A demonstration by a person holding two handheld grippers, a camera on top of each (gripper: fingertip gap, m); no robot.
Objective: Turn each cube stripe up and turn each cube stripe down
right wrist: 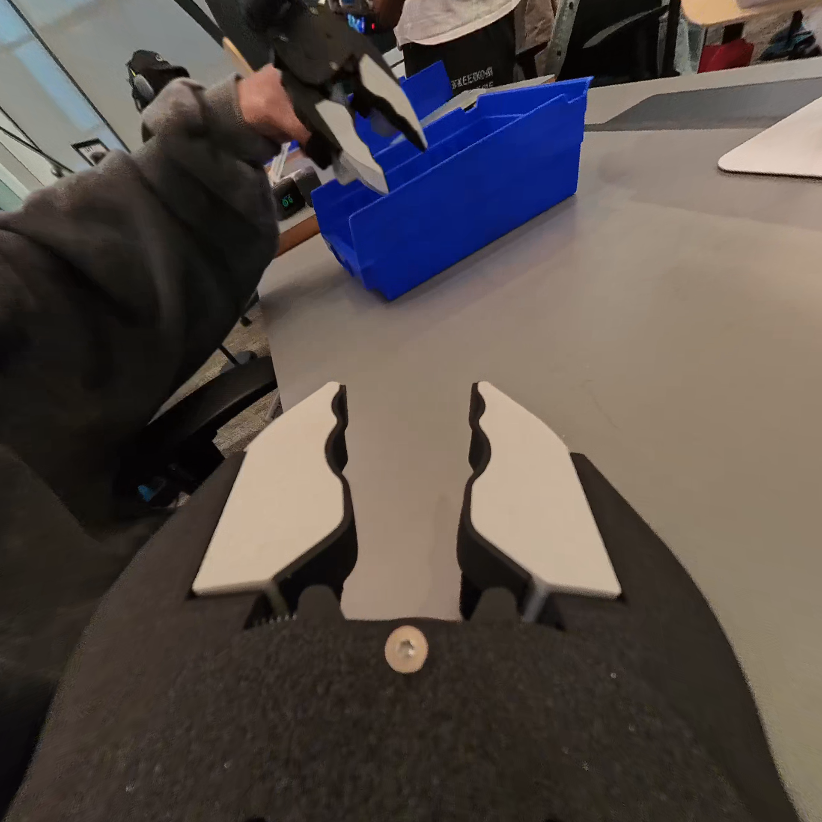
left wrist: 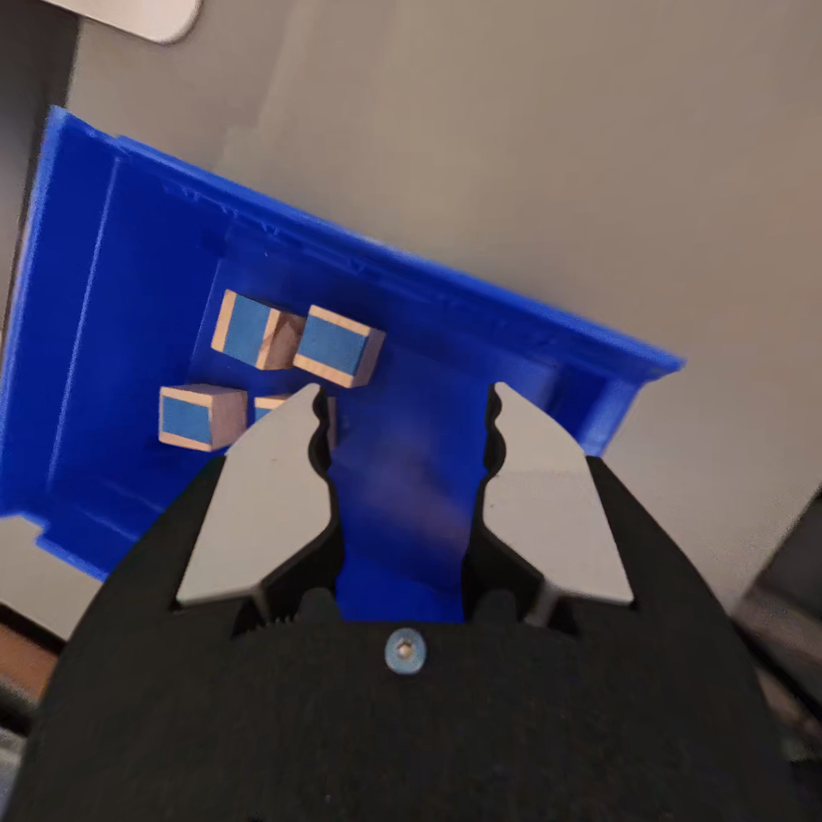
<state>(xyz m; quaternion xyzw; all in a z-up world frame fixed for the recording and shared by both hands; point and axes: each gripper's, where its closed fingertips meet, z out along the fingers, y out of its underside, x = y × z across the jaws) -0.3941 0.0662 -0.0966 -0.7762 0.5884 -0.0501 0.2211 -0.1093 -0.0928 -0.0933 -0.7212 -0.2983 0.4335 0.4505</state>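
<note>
Cubes (left wrist: pixel 249 329) lie stripe-up in blue bin (left wrist: pixel 133 249) under left gripper (left wrist: pixel 404 391).

Soft, even indoor light, with only faint shadows on the grey bench (right wrist: pixel 578 333). The left wrist view is motion-blurred, smearing the blue bin (left wrist: pixel 133 311). Wide-angle distortion bends both pictures' edges.

The left tongs (left wrist: pixel 402 391) are showing a matte black, wing-shaped body; two pale grey plates are covering the fingers (left wrist: pixel 276 489), each tapering to a point and edged inside with wavy black padding; a round silver screw (left wrist: pixel 404 651) is sitting at the centre of the base. The right tongs (right wrist: pixel 408 389) are wearing the same grey plates and a speckled black body with its own screw (right wrist: pixel 405 648); a dark grey, creased sleeve (right wrist: pixel 133 249) is covering the person's left arm.
</note>
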